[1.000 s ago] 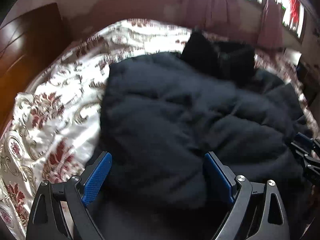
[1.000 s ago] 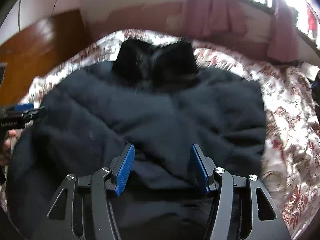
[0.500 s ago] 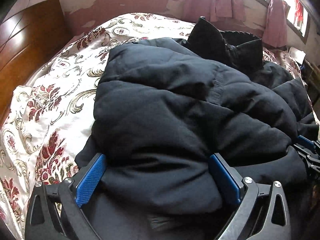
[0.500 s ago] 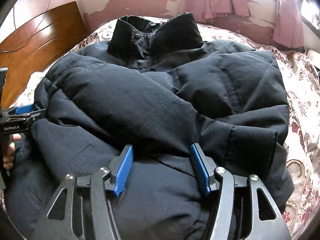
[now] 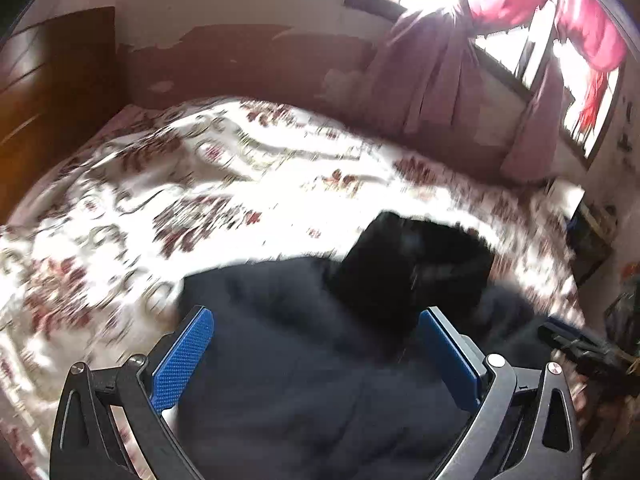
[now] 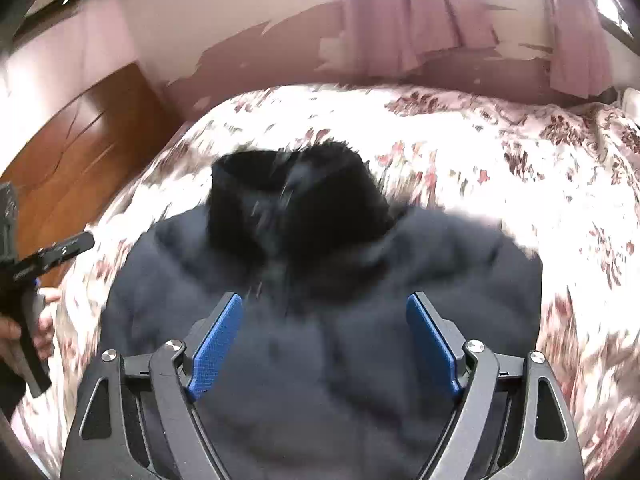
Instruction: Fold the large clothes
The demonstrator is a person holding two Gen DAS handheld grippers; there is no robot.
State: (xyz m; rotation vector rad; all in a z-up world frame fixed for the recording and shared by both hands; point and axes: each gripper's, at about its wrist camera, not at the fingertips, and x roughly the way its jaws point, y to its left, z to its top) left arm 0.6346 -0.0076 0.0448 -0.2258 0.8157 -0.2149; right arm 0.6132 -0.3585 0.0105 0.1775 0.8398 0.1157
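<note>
A dark navy padded jacket (image 6: 320,360) with a black collar (image 6: 296,204) lies on the bed, collar pointing away from me. It also shows in the left wrist view (image 5: 304,360), with its collar (image 5: 416,268) at the right. My left gripper (image 5: 316,344) is open above the jacket's left part, nothing between its blue pads. My right gripper (image 6: 324,340) is open above the jacket's middle, just below the collar, and empty. Both views are motion-blurred. The left gripper (image 6: 52,256) shows at the left edge of the right wrist view, the right gripper (image 5: 576,344) at the right edge of the left wrist view.
The bed has a white cover with red floral print (image 5: 200,184). A brown wooden headboard (image 6: 80,140) stands at the left. Pink curtains (image 5: 440,72) hang under a bright window on the far wall. Dark objects (image 5: 592,236) sit beside the bed at the right.
Both grippers have pulled back and tilted up from the jacket, which now sits lower and smaller in view. The right gripper's jaws have opened wider. Much more bedcover and wall shows.
</note>
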